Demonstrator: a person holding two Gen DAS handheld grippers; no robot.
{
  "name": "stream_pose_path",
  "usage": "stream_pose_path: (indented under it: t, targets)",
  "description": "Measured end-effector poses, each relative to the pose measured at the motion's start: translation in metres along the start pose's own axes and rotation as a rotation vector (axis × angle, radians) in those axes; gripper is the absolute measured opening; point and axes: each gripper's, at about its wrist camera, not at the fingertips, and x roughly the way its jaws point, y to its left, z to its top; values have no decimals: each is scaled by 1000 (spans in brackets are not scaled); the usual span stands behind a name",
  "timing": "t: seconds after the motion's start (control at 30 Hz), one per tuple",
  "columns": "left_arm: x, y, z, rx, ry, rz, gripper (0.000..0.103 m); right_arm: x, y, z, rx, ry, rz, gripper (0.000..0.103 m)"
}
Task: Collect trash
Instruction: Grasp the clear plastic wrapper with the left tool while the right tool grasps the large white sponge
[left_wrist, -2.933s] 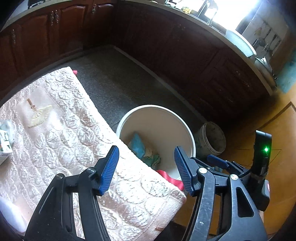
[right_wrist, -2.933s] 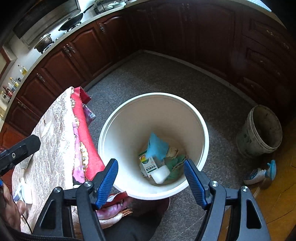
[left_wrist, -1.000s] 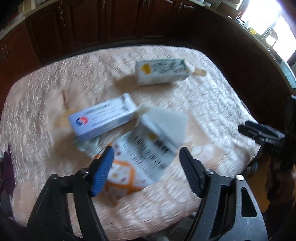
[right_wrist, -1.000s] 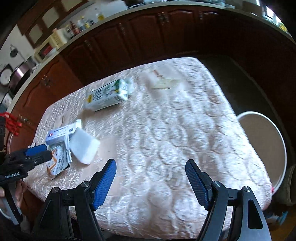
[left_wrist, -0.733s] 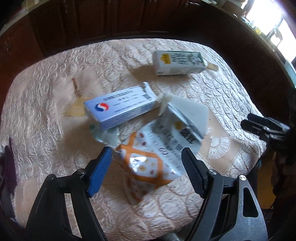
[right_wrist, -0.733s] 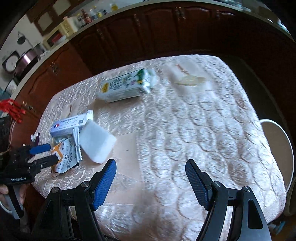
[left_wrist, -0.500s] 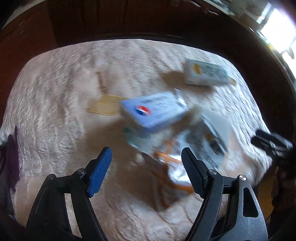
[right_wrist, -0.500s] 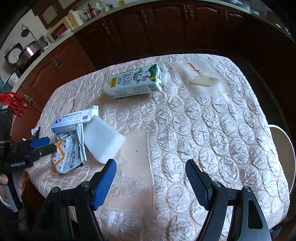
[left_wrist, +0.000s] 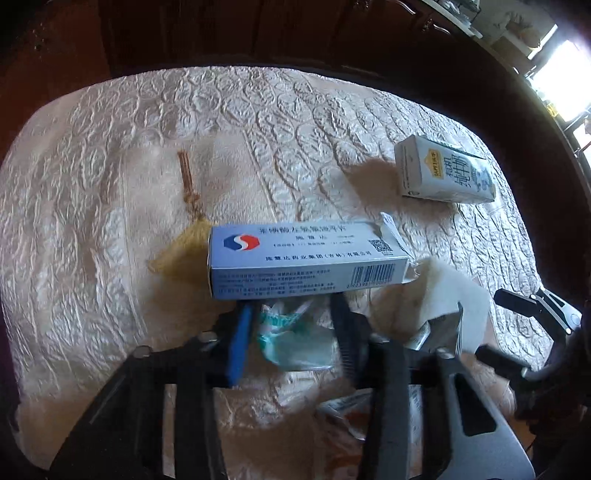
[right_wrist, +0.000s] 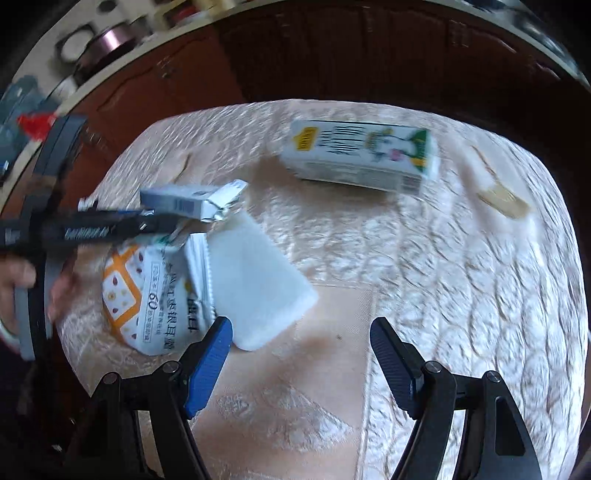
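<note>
On the worktop (left_wrist: 110, 177), under a pale quilted cloth, several pieces of trash lie close together near one edge. The left hand-held gripper (left_wrist: 291, 343) points steeply down at them, and its jaws have just been closing around a crumpled green-and-white wrapper (left_wrist: 291, 339). The wrapper sits between the blue pad and the dark one, but motion blur hides whether the pads already press on it.

Just beyond the fingertips lies a blue medicine box (left_wrist: 306, 262) on its long side, one end flap torn open. A white foam pad (right_wrist: 255, 284) lies beside that open end, partly covering an orange-and-white snack bag (right_wrist: 147, 295). In the right wrist view the left tool reaches in from the left edge over the snack bag, carried by a person's hand (right_wrist: 18, 280).

A milk carton (right_wrist: 362, 158) lies on its side farther across the worktop, well apart from the cluster. A gold tassel pattern (left_wrist: 184, 243) shows on the cloth just behind the blue box.

The right hand-held gripper (right_wrist: 301, 354) hovers over the cloth with its jaws apart and nothing between them; its left pad is just beside the near corner of the foam pad.
</note>
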Motion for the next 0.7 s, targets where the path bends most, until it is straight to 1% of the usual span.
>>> stream_pose_path:
  t: [0.03,0.07,0.13,0.27,0.33,0.37,0.4,0.43,0.5,0.53,0.6,0.7]
  targets:
    - [-1,-1,1,-2,1,-9,24,2,3,2,-28,4,5,75]
    - [-3,1,2,-10,4,-24,20,5,7,4,-56,7,8,75]
    - [-7,4,3,-17,6,-34,16,13,14,9,-122,15,0,75]
    - [-17,16,-1,-34,11,-50,14,30,25,20,-196,43,23,75]
    - [-23,25,-4,-54,9,-61,13,42,30,22,-227,74,22,75]
    - [-28,29,-7,-61,7,-58,13,46,31,23,-231,85,7,66]
    - [-32,31,-9,-66,1,-58,13,49,32,23,-231,91,4,63]
    - [-38,30,-11,-67,-6,-61,13,48,33,22,-226,83,3,62]
    - [-49,30,-13,-66,-28,-67,13,38,30,21,-193,38,13,62]
    - [-57,30,-14,-66,-41,-74,13,30,26,20,-165,19,18,62]
    - [-70,28,-15,-67,-67,-87,13,15,12,14,-98,-12,2,62]
    - [-87,17,-14,-47,-111,-90,13,-8,-5,2,-18,-58,-9,62]
